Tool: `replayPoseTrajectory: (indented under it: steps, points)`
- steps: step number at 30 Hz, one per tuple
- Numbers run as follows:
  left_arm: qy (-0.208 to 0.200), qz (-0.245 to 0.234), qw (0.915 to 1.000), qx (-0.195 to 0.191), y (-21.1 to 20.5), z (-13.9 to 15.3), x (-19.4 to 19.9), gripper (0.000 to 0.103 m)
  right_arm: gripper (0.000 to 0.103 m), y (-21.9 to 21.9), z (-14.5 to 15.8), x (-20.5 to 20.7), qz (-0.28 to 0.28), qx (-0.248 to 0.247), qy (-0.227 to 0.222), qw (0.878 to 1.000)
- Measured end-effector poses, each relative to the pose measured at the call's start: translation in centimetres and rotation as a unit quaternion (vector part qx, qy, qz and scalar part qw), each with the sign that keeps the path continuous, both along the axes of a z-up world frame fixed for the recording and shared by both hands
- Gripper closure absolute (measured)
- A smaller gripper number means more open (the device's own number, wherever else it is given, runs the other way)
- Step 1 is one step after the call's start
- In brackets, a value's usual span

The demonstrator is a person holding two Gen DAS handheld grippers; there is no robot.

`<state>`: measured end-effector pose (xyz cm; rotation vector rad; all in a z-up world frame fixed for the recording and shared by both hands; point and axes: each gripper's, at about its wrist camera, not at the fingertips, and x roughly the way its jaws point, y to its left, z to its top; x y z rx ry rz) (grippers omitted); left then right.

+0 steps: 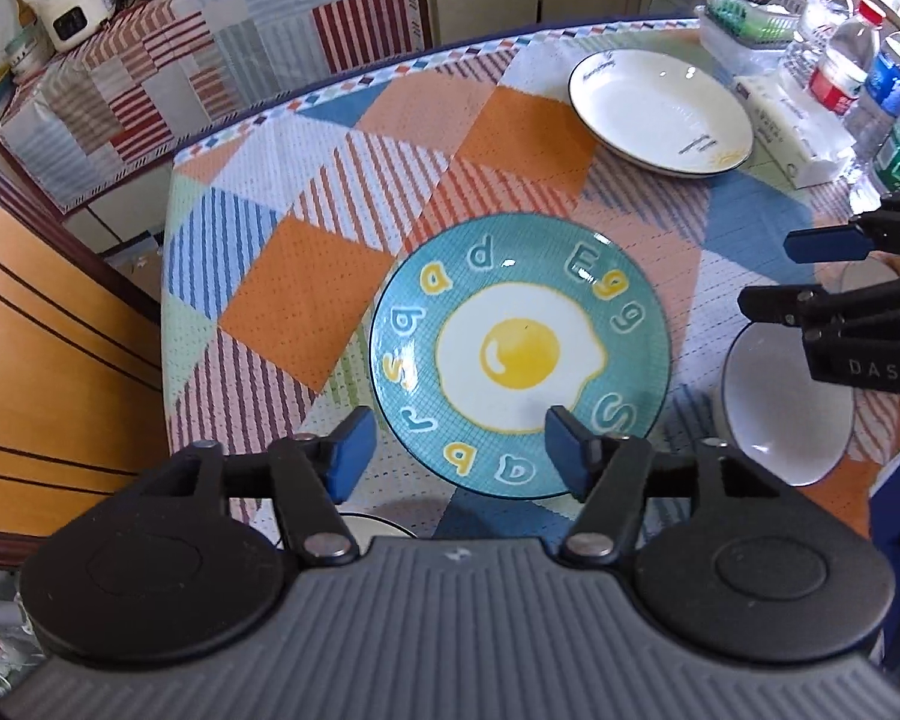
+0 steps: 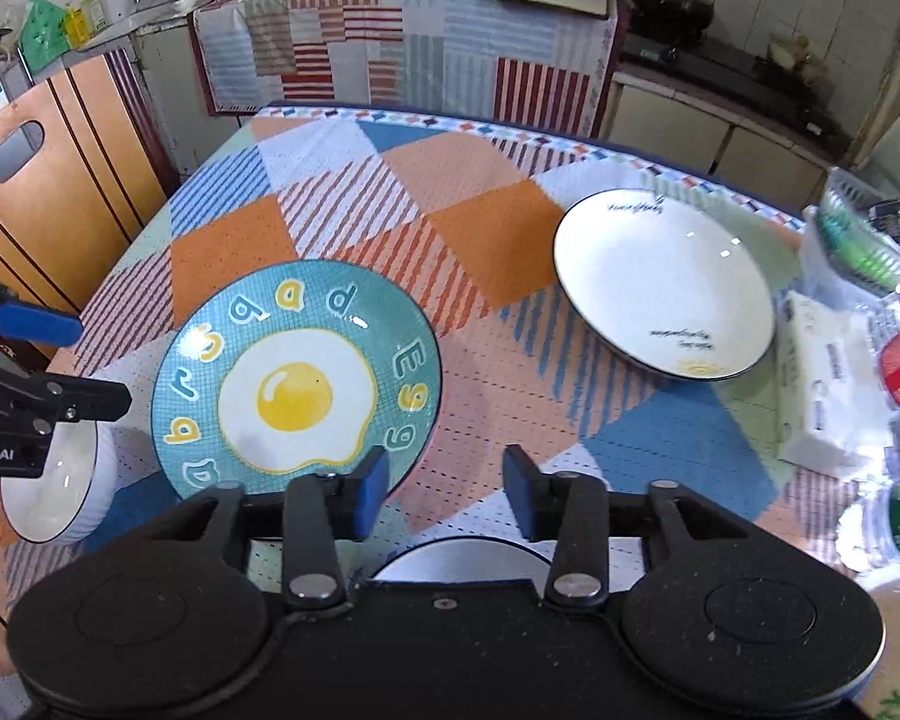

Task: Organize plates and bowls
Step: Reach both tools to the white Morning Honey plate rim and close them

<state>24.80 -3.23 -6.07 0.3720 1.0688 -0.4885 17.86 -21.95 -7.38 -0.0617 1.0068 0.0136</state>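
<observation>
Both grippers, left and right, tilt downward over the egg plate, jaws apart, empty.

The teal plate has a fine grid pattern, a white fried egg with a yellow yolk at its middle, and yellow and pale blue letters round its rim. The white plate has a dark rim, dark script and what looks like a small yellow sun. The table wears a patchwork cloth of orange, blue and striped diamonds. Each claw has blue pads on black arms.
</observation>
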Motion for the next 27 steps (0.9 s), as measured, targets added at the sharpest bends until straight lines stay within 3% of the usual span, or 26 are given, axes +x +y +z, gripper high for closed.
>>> replayPoseTrajectory:
  steps: [3, 5, 7, 10, 13, 22, 27]
  points:
    - [-0.01, -0.01, 0.9999, 0.003, -0.7, 1.9, -0.1, 0.024, 0.035, -0.5, 1.5, -0.9, -0.012, -0.01, 0.003, 1.0]
    - [-0.014, -0.017, 0.9997, 0.005, -1.2, 2.9, -0.1, 0.014, 0.032, -1.0, 2.2, -1.4, -0.021, -0.005, 0.013, 1.0]
    - [-0.019, -0.027, 0.9994, 0.007, -1.8, 3.6, 0.0, 0.01, 0.028, -1.6, 2.8, -1.9, -0.03, -0.003, 0.016, 0.999]
    - [-0.027, -0.038, 0.9986, 0.026, -3.2, 4.3, 0.3, 0.01, 0.026, -2.1, 3.4, -2.3, -0.039, -0.017, 0.02, 0.999]
    - [-0.034, -0.045, 0.9978, 0.034, -4.6, 4.4, 1.0, 0.01, 0.016, -2.6, 4.1, -2.5, -0.045, -0.037, 0.011, 0.998]
    - [-0.014, -0.042, 0.9988, -0.02, -7.8, 3.1, 4.9, 0.01, 0.012, -5.4, 5.8, -0.8, -0.049, -0.031, -0.026, 0.998]
    - [-0.03, -0.036, 0.9979, -0.044, -9.5, 2.5, 7.1, 0.01, 0.012, -7.8, 4.9, 1.9, -0.04, -0.024, -0.052, 0.998]
